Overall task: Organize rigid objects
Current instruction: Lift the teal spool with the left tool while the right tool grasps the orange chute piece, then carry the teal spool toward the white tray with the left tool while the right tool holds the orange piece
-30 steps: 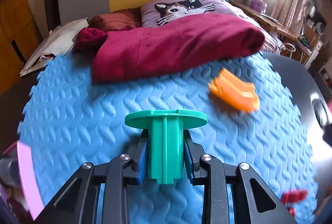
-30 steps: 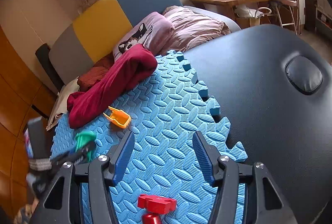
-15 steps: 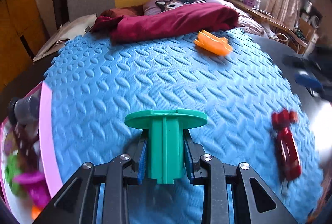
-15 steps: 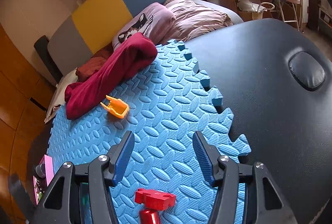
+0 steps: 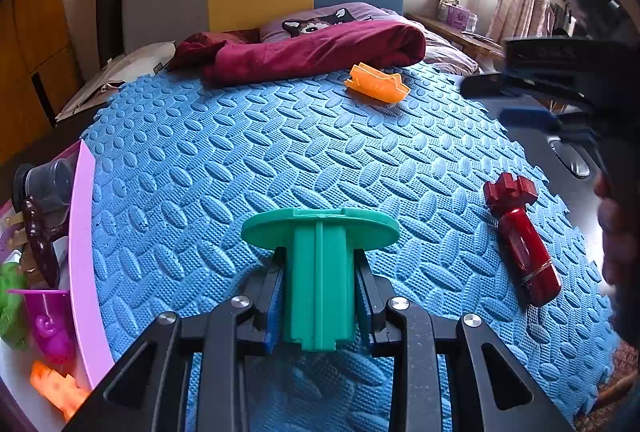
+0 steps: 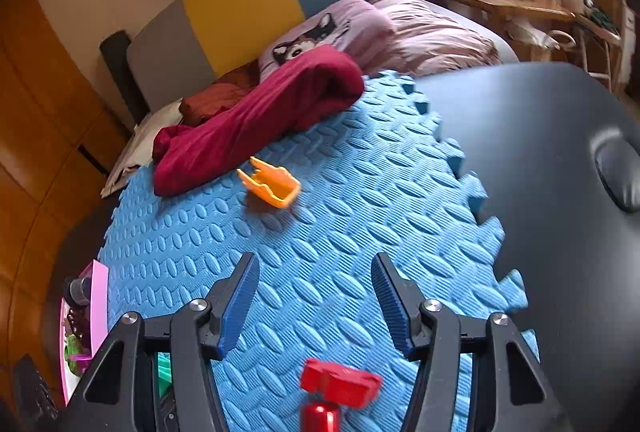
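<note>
My left gripper (image 5: 320, 284) is shut on a green plastic piece (image 5: 320, 272) with a flat round top, held above the blue foam mat (image 5: 240, 160). A red toy part (image 5: 520, 244) lies on the mat to its right; it also shows in the right wrist view (image 6: 340, 388) just below my open, empty right gripper (image 6: 314, 296). An orange plastic piece (image 5: 376, 84) lies at the mat's far side near a maroon cloth; the right wrist view shows it too (image 6: 272, 184). A pink-edged box (image 5: 84, 252) with several toys stands at the left.
A maroon cloth (image 5: 312, 52) is bunched at the mat's far edge, before a cat pillow (image 5: 320, 22) and headboard. A black padded table (image 6: 560, 172) extends to the right of the mat. The pink box (image 6: 98, 308) sits at the mat's left edge.
My left gripper has pulled back toward the near left with the green piece; more of the pink box and the red part now show. My right gripper has shifted slightly forward, still open.
</note>
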`<move>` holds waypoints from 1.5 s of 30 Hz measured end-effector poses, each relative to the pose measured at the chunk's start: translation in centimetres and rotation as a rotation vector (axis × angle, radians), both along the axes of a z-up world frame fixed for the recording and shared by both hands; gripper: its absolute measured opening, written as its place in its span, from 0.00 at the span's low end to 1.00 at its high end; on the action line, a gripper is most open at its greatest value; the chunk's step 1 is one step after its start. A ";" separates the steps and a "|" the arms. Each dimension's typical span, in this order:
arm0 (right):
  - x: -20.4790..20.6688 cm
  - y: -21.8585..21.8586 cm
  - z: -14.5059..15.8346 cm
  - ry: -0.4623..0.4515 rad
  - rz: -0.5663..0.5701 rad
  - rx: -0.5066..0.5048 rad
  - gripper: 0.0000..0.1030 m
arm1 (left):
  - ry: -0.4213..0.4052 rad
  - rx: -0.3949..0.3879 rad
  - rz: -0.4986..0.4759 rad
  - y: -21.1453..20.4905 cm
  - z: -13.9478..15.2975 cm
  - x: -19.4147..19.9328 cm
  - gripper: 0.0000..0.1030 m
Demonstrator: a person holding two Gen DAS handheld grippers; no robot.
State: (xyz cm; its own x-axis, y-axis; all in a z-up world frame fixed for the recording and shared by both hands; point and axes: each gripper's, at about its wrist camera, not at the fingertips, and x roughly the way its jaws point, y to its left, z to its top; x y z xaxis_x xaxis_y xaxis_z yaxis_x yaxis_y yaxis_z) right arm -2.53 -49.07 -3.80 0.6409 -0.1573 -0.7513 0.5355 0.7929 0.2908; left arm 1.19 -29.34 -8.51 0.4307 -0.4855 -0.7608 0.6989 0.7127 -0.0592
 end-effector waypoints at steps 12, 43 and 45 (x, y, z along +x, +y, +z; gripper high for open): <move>13.4 2.1 -1.2 0.249 0.283 -0.294 0.57 | 0.024 -0.039 0.002 0.7 0.1 0.2 0.30; 4.8 6.8 -3.8 0.185 0.365 -0.224 0.26 | 0.054 -0.061 0.042 1.5 1.5 0.0 0.30; 4.9 7.1 -3.8 0.195 0.376 -0.245 0.26 | 0.023 -0.059 0.045 1.9 2.3 -0.4 0.30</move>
